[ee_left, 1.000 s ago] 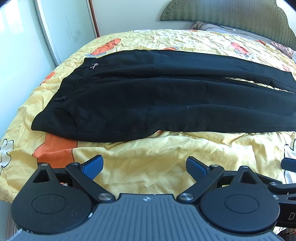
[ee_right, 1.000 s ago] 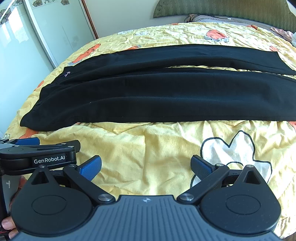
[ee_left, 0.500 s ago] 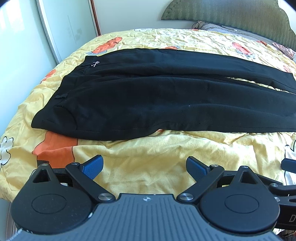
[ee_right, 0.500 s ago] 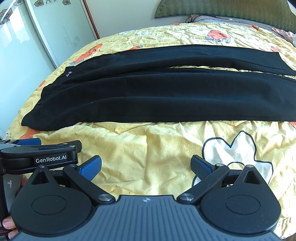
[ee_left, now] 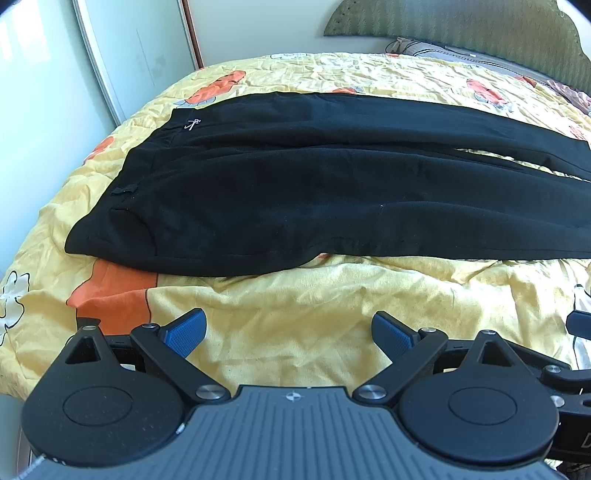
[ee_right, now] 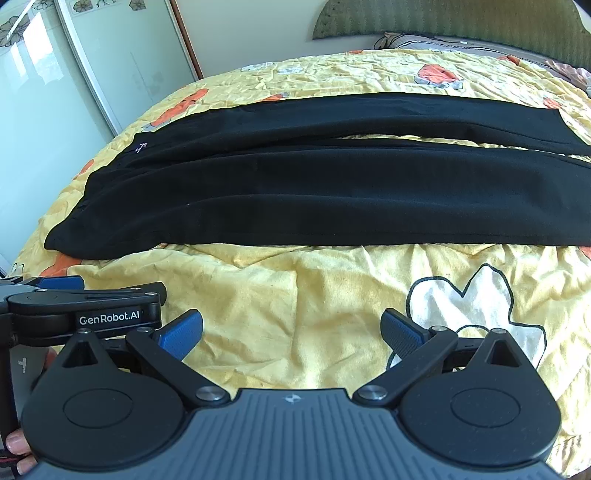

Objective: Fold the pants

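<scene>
hovering over the yellow bedspread (ee_left: 295, 314), we hold both grippers, left (ee_left: 288, 332) and right (ee_right: 291, 332), spread wide and empty, near the flat black pants (ee_left: 295, 192).

L gripper (ee_left: 288, 332): jaws wide, empty | R gripper (ee_right: 291, 332): jaws wide, empty, side by side

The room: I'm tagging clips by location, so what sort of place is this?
Most likely a bedroom: black pants lie on a bed with a yellow flowered cover, a green headboard and sliding doors.
</scene>
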A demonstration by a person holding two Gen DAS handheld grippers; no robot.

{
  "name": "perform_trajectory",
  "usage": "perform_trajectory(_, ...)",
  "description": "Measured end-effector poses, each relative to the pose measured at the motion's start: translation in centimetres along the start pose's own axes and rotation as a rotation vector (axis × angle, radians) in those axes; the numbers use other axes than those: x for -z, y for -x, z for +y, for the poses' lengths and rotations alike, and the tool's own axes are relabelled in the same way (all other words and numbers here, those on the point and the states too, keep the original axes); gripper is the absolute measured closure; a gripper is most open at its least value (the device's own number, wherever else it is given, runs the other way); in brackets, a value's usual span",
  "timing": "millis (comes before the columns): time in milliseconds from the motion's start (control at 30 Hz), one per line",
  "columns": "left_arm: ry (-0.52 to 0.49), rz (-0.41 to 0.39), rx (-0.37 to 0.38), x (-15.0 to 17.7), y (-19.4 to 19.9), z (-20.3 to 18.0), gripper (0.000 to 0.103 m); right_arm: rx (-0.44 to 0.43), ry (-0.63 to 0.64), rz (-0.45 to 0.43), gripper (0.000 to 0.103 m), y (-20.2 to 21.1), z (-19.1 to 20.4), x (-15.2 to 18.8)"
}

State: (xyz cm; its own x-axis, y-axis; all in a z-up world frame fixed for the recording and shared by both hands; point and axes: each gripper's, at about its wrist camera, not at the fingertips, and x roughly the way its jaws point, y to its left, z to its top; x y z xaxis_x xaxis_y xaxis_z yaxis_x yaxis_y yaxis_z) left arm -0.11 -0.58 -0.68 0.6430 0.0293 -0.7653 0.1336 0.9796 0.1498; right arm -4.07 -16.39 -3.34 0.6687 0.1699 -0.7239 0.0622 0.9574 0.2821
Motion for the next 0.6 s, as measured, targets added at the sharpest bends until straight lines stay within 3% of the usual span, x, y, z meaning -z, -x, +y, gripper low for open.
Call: perform_trajectory(600, 0.002, 0.004, 0.0, 0.02, -0.1, 0.23, 0.005, -0.011, 0.012, -0.007, 0.0, 0.03, 0.16, 0.07)
